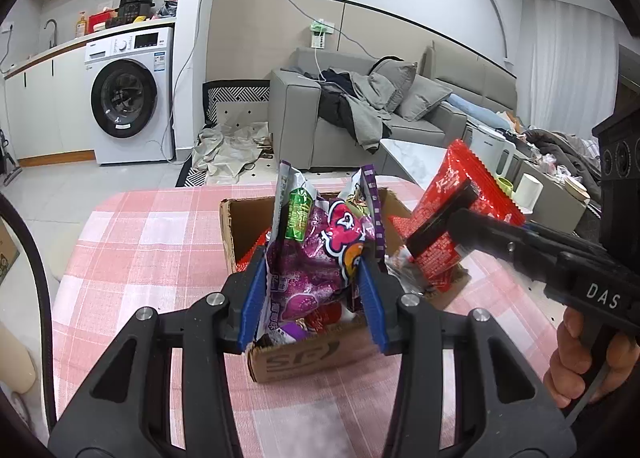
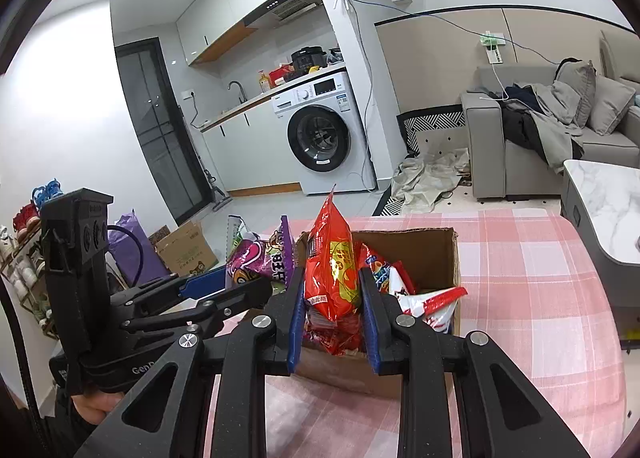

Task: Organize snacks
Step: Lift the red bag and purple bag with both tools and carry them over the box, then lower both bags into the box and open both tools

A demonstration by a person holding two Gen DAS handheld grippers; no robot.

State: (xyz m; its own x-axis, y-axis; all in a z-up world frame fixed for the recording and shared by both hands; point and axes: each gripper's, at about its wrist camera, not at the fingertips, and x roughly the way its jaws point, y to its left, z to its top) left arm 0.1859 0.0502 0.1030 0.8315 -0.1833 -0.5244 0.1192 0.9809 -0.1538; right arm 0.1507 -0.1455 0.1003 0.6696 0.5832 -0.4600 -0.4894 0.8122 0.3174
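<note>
ok so your left gripper (image 1: 314,282) is clamped on a purple bag (image 1: 320,258), blue pads (image 1: 256,298) squeezing it from both sides, and the bag sits upright above the box (image 1: 304,358) w/ its crimped top sticking up. your right gripper (image 2: 332,314) is pinching a red bag (image 2: 332,258) the same way, pads tight on the lower half, top corner pointing up. from the left cam the right gripper (image 1: 444,226) comes in from the right edge w/ the red bag (image 1: 464,194) tilted over the box's right side, and your hand (image 1: 588,354) is wrapped round the handle. from the right cam the left gripper (image 2: 224,286) reaches in from the left w/ the purple bag (image 2: 260,258) just beside the red one, the two look close but apart, can't tell for sure. the box (image 2: 444,254) is open cardboard, sitting on a pink checked table (image 2: 520,278), and there's more snacks (image 2: 416,298) still inside it, red and white packs leaning on the wall. both bags are up over the box, not resting on the table. bg: washer (image 2: 320,134), grey sofa (image 1: 404,114) w/ clothes dumped on it.
</note>
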